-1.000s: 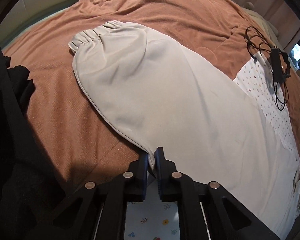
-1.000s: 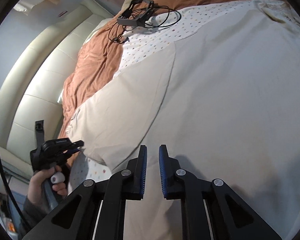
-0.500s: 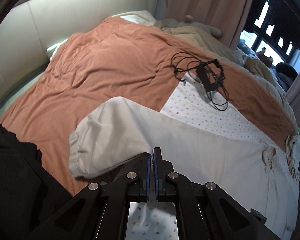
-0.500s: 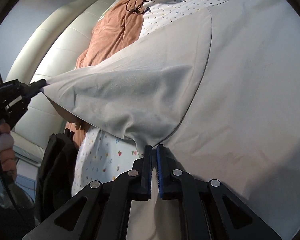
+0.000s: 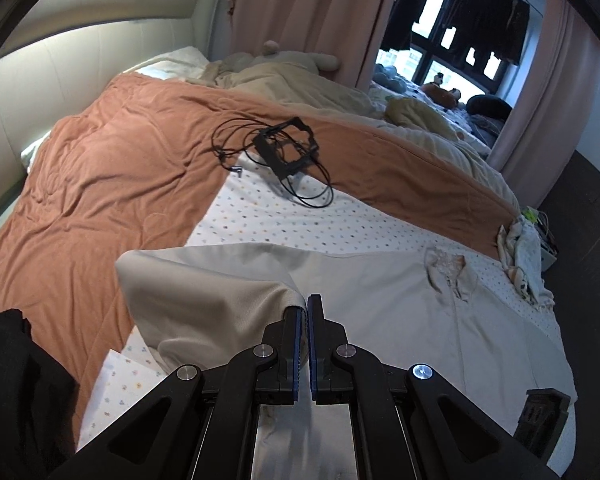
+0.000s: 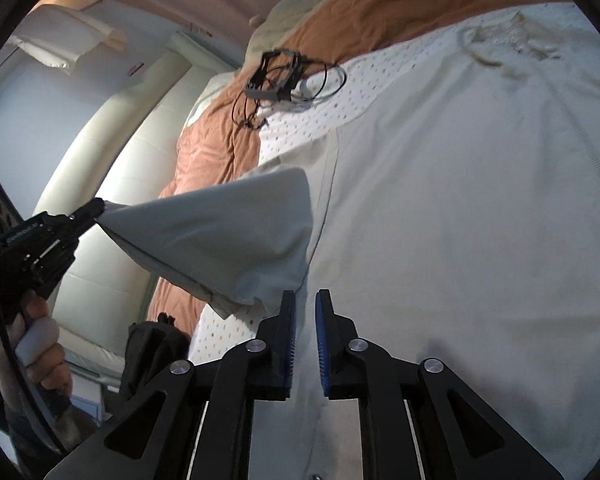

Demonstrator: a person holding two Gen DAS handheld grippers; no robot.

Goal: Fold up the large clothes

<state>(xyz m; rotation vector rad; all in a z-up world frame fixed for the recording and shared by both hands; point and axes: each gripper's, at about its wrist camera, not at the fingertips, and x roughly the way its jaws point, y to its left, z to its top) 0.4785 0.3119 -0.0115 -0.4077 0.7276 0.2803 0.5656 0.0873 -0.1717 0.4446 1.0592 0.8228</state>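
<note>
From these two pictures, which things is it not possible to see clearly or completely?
- Left wrist view: the cuff of the pale beige garment's lifted sleeve is hidden behind the left gripper.
- Both views: the garment's lower hem is cut off by the bottom edge.
- Right wrist view: the black frame with cables is blurred; its details cannot be read.
- Right wrist view: the hand is partly cut off.

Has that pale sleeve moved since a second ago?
Yes. The sleeve, pinched in the left gripper, has been lifted off the brown blanket and swung over toward the garment's body.

Cabled frame (image 5: 288, 148) beyond open sheet (image 5: 284, 224)
</note>
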